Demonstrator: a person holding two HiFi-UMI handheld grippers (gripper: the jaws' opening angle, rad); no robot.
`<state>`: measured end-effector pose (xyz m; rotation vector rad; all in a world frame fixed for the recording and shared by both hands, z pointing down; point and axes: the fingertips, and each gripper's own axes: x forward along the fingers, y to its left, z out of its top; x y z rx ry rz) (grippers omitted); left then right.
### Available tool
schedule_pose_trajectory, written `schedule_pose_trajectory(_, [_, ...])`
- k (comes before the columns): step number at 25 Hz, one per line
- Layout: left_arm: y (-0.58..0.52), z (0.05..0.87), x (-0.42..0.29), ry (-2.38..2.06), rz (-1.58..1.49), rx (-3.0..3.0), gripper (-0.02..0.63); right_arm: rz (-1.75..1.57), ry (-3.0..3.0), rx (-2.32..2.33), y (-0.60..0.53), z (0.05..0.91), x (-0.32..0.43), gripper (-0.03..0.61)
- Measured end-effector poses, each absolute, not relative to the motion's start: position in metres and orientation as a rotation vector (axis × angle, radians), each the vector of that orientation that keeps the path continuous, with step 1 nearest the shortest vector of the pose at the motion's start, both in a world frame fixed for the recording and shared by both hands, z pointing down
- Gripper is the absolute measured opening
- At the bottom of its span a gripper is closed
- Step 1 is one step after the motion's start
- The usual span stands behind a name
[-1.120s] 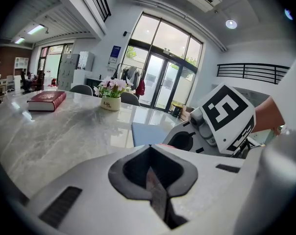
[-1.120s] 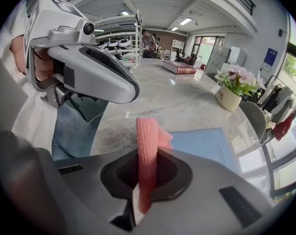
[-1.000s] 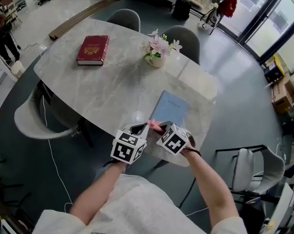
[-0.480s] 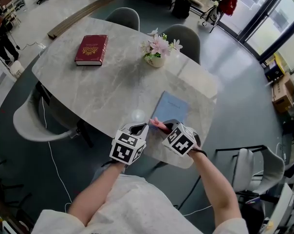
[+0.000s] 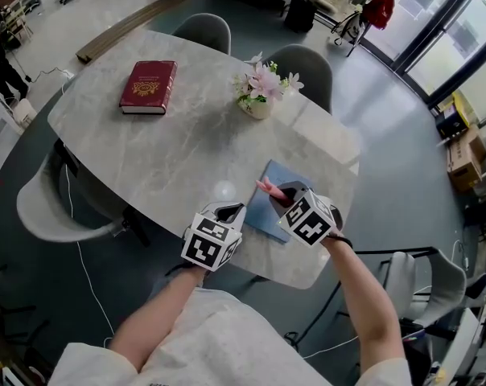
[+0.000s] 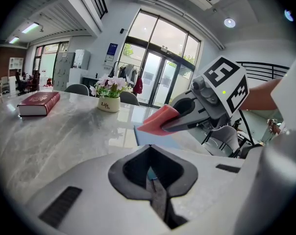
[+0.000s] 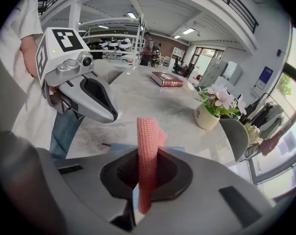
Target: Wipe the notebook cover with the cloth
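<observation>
A light blue, flat rectangular notebook (image 5: 261,211) lies closed on a pale grey marble oval table (image 5: 170,151), close to the table edge nearest the person. The right gripper (image 5: 279,193) hangs over the near right part of the notebook. Its jaws are clamped on a pink knitted cloth (image 5: 267,187), folded into a narrow strip that sticks out past the jaw tips and points toward the middle of the table. From the left gripper view, the cloth (image 6: 157,120) appears to sit a little above the blue cover; whether it touches cannot be told.

The left gripper (image 5: 227,212) is just left of the notebook, over the table's near edge, apart from the cover. Its jaws are pressed together with nothing held between them. The two grippers are near each other, tips angled inward.

Farther back on the table, a dark red hardcover book (image 5: 150,87) lies flat at the left, and a small white pot of pink flowers (image 5: 259,87) stands near the far edge, well apart from the notebook.
</observation>
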<state>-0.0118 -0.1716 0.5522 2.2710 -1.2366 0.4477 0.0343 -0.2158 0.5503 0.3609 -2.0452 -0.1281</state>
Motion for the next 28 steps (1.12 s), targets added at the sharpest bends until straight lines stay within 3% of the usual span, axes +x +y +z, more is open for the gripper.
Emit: schedule_pose_trajectory(28, [-0.246, 0.569, -0.049, -1.202, 0.437, 2.246, 0.006, -0.373, -1.684, 0.209, -0.328, 0.618, 0.023, 0.015])
